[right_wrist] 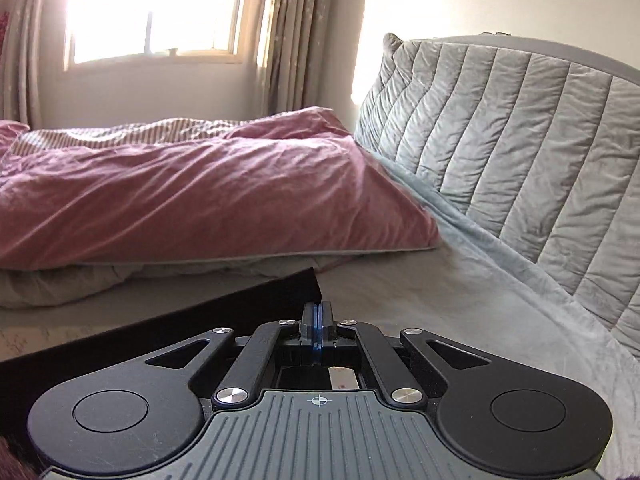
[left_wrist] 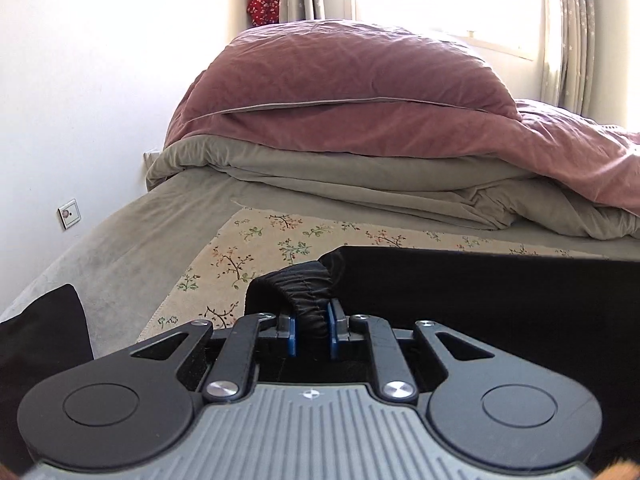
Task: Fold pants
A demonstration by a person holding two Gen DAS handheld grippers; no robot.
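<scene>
Black pants (left_wrist: 460, 280): lower centre to right of the left wrist view, stretched into a taut flat band with a straight top edge, above the floral sheet (left_wrist: 256, 248) on the bed (left_wrist: 132, 216). Elastic waistband (left_wrist: 308, 304) is gathered and ruched, bunched into a thick fold that runs down between the blue pads. Left gripper (left_wrist: 313, 332) grasps that waistband, jaws only part closed because of the thick elastic. Likely gripped there since the waistband is the firm end for carrying a fold over.

In the right wrist view the same pants (right_wrist: 168, 320) run as a dark strip from lower left up to a sharp corner at centre. Right gripper (right_wrist: 317, 332) is clenched fully, blue pads pressed together. No cloth visible between them from this angle; whether it pinches a thin layer below, cannot tell. Fabric looks plain, matte, no creases along the stretched edge. Judging by the tension, the garment is held out between both hands for a fold.

Behind: pink duvet (right_wrist: 192, 200), grey bedding (left_wrist: 320, 176) under it, quilted headboard (right_wrist: 500, 128) at right, bright window (right_wrist: 156, 8) upper left.
</scene>
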